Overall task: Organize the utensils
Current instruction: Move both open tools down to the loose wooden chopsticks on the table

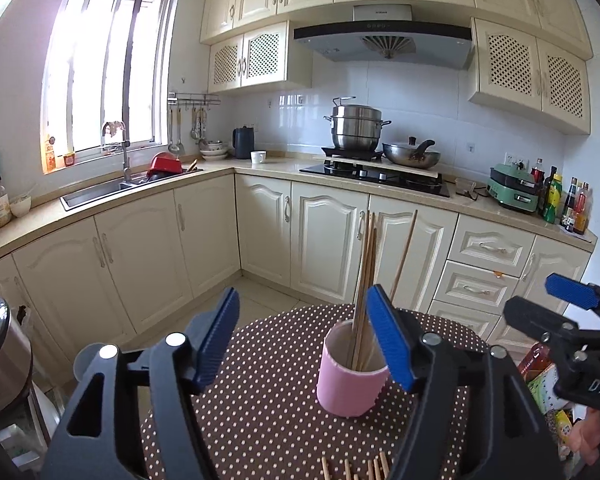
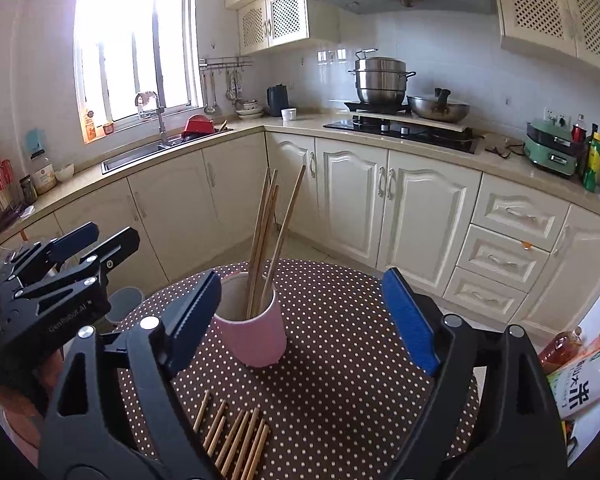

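1. Done so far: four or so chopsticks (image 2: 265, 236) stand upright in the pink cup (image 2: 252, 334), leaning against its far rim. The cup sits near the middle of the round table with the polka-dot cloth (image 2: 340, 360).
2. Left to do: a loose row of chopsticks (image 2: 236, 436) lies flat on the cloth at the near edge of the table, in front of the cup. About eight to ten are visible in the right wrist view; an exact count is not possible, since the ends run out of frame.
3. Left gripper (image 1: 306, 344): jaws wide apart, nothing between the pads. The cup shows partly behind its right finger, not gripped.
4. Right gripper (image 2: 312, 316): jaws wide apart and empty, hanging above the table with the cup just past its left finger.
5. Judgement: roughly a third done. Both tongs are free, so the next step is likely a pick from the flat row.
6. Risk: the loose sticks lie tight side by side, so a pinch may drag the neighbours along.
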`<state>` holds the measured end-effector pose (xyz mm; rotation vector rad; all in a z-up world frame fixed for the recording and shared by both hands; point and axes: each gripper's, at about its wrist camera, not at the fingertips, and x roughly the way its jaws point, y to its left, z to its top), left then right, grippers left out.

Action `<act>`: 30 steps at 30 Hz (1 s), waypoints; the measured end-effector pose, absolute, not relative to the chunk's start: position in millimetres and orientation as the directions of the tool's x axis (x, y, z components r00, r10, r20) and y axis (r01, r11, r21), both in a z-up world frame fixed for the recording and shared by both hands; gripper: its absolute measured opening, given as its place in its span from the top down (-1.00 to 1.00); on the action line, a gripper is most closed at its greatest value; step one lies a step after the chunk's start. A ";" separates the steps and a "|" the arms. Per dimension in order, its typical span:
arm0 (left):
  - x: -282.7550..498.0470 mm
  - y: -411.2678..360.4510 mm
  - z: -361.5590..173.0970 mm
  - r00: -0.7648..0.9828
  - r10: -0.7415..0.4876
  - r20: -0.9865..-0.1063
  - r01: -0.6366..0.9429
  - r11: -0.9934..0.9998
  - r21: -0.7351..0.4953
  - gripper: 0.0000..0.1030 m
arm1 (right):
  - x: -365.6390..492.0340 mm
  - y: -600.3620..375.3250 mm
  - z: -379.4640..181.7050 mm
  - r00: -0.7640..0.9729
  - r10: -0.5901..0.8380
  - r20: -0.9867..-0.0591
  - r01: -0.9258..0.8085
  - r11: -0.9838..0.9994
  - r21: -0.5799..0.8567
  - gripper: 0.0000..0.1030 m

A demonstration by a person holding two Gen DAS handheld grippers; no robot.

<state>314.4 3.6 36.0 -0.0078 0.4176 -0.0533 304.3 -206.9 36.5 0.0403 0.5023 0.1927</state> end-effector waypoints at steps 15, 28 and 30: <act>242.4 20.1 -6.1 0.869 -0.030 -0.494 0.030 1.000 -0.009 -0.31 | 247.8 -207.8 0.7 0.796 0.172 -0.581 -0.170 0.984 0.058 -0.70; 208.9 23.3 -73.0 0.798 -0.051 -0.601 0.063 0.998 -0.001 -0.31 | 237.3 -218.8 -71.6 0.680 0.163 -0.715 -0.142 0.986 0.090 -0.70; 206.2 23.1 -84.3 0.786 -0.049 -0.616 0.059 0.998 -0.004 -0.31 | 236.1 -219.4 -80.6 0.668 0.163 -0.726 -0.135 0.986 0.097 -0.70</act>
